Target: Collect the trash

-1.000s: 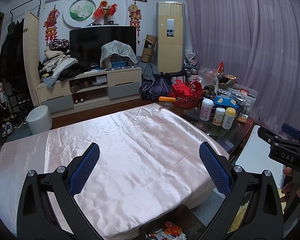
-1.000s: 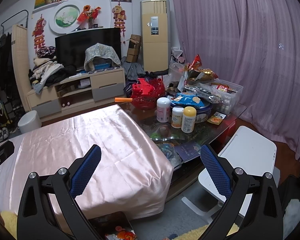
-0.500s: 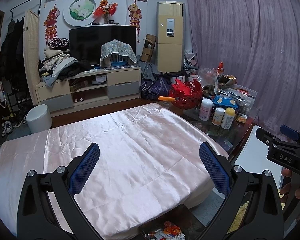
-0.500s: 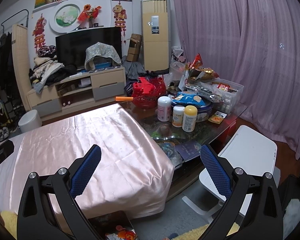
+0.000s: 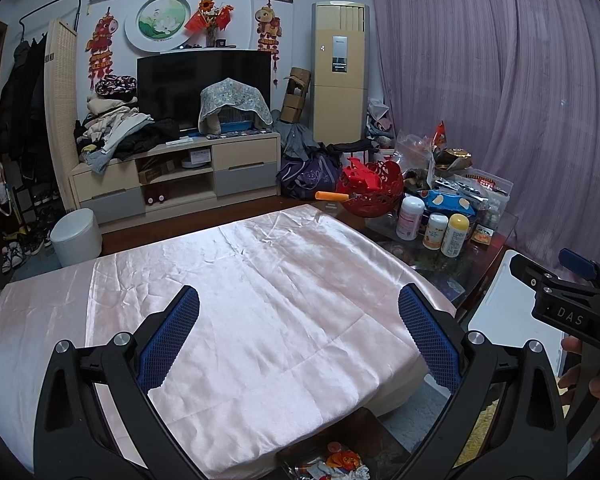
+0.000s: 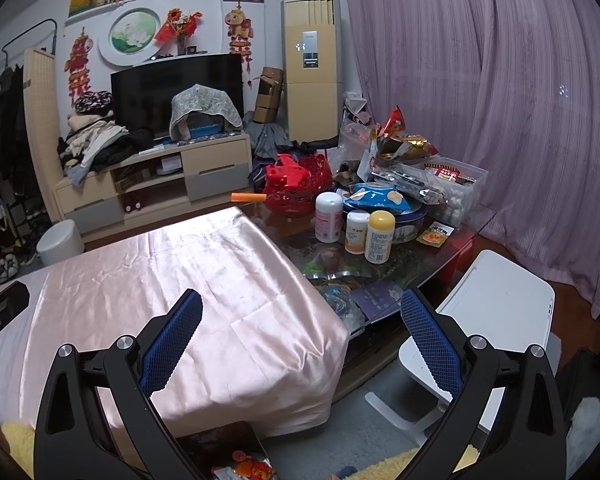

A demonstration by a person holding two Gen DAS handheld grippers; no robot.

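My left gripper (image 5: 299,330) is open above a table under a pink satin cloth (image 5: 236,292), with nothing between its blue pads. My right gripper (image 6: 301,334) is open too, hovering over the cloth's right corner (image 6: 220,300). Below both, at the bottom edge, a dark bin holds colourful wrappers (image 5: 332,466) (image 6: 244,468). In the left wrist view the right gripper's black body (image 5: 572,304) shows at the right edge, a hand under it. The cloth carries no loose trash that I can see.
A glass table (image 6: 440,256) to the right carries bottles (image 6: 380,236), a red basket (image 6: 296,188), snack bags and boxes. A white stool (image 6: 496,308) stands beside it. A TV cabinet (image 5: 180,176), a white round bin (image 5: 78,236) and purple curtains line the room.
Both views have shifted only slightly; the grippers stay open and empty, and nothing on the tables has moved.
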